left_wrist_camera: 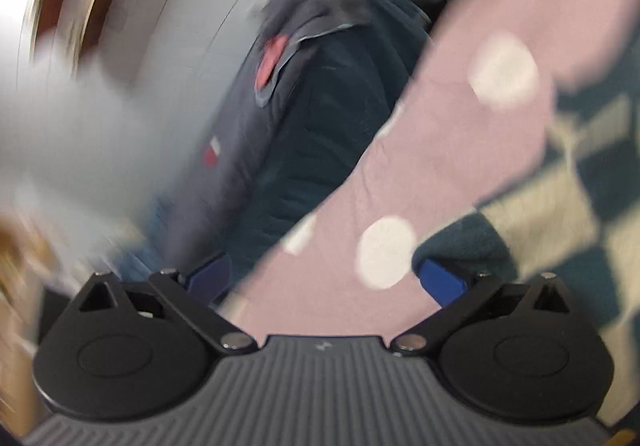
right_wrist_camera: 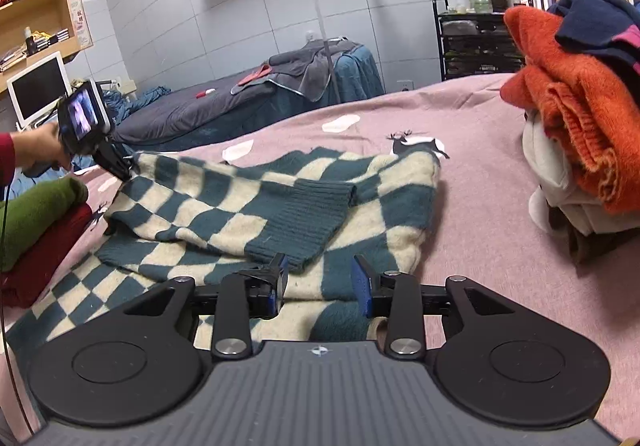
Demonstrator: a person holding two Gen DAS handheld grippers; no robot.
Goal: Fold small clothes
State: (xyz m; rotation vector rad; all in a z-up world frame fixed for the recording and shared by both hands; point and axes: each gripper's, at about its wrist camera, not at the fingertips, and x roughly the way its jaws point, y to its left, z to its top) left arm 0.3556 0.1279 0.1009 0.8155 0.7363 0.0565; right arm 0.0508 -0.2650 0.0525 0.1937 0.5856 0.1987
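Observation:
A teal-and-cream checkered sweater (right_wrist_camera: 280,197) lies partly folded on the pink bedspread (right_wrist_camera: 480,165), one ribbed sleeve laid across its middle. My right gripper (right_wrist_camera: 320,282) hovers over the sweater's near edge, open, its blue pads apart with nothing pressed between them. A hand holds my left gripper (right_wrist_camera: 126,169) at the sweater's far left corner. The left wrist view is blurred: my left gripper (left_wrist_camera: 326,278) stands wide open over the pink bedspread (left_wrist_camera: 440,165) with nothing in it. The sweater (left_wrist_camera: 580,185) is off to its right.
Folded green and red clothes (right_wrist_camera: 36,217) are stacked at the left. A pile of unfolded clothes topped by an orange knit (right_wrist_camera: 568,97) stands at the right. Behind are a grey-covered bed (right_wrist_camera: 240,101), a floor lamp (right_wrist_camera: 320,25) and a black cart with bottles (right_wrist_camera: 476,41).

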